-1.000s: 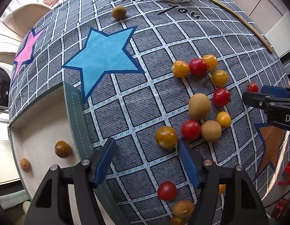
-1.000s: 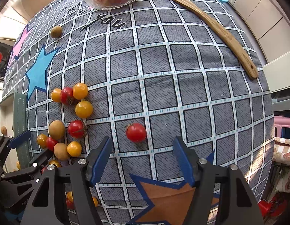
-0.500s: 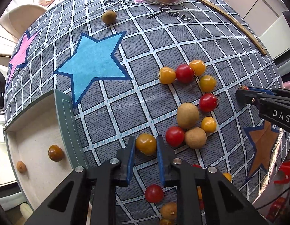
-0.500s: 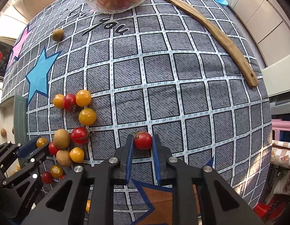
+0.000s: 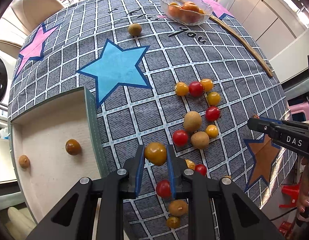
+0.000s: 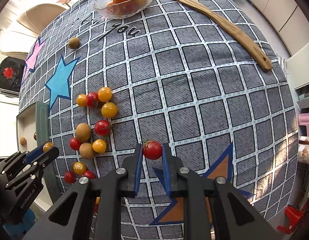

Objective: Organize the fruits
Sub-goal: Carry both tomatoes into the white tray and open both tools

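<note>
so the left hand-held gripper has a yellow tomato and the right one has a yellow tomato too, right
Not quite. The right hand-held gripper is shut on a red tomato, as the right wrist view shows. The left hand-held gripper does hold a yellow tomato.

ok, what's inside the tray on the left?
In the tray, two small brownish fruits: one mid-floor, one near the far wall. The left gripper's arm covers its near end.
</note>
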A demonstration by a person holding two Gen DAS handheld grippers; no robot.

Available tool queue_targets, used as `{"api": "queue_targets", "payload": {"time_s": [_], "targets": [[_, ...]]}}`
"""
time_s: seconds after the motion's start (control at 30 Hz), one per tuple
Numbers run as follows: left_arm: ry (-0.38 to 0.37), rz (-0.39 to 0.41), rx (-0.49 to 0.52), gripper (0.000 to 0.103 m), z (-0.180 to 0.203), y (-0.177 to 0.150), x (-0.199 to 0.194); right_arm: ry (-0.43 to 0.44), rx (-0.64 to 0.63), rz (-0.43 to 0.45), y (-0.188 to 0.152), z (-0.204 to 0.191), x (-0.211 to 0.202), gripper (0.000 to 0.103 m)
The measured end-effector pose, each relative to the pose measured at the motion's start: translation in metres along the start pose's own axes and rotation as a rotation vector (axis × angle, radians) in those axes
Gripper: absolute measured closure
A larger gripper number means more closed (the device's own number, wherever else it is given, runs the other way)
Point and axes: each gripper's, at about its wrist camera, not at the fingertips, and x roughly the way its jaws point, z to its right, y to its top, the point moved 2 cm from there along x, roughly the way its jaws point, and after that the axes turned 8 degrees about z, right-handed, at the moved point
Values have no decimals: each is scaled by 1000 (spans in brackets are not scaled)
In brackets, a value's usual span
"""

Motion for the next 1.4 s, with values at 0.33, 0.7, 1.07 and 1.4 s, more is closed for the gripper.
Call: {"api": "queue_targets", "payload": {"time_s": [0.33, 0.7, 1.07, 1.4], "targets": [[4, 42, -50, 80, -44, -25, -23, 20, -25, 0, -15, -23, -9, 82], [33, 67, -152, 80, -93, -58, -47, 59, -133, -6, -32, -76, -18, 82], [121, 77, -283, 80, -166, -99, -60, 132, -299, -31, -45, -171, -11, 82], [183, 36, -329, 80, -209, -108, -34, 171, -412, -85, -50, -249, 20, 82]]}}
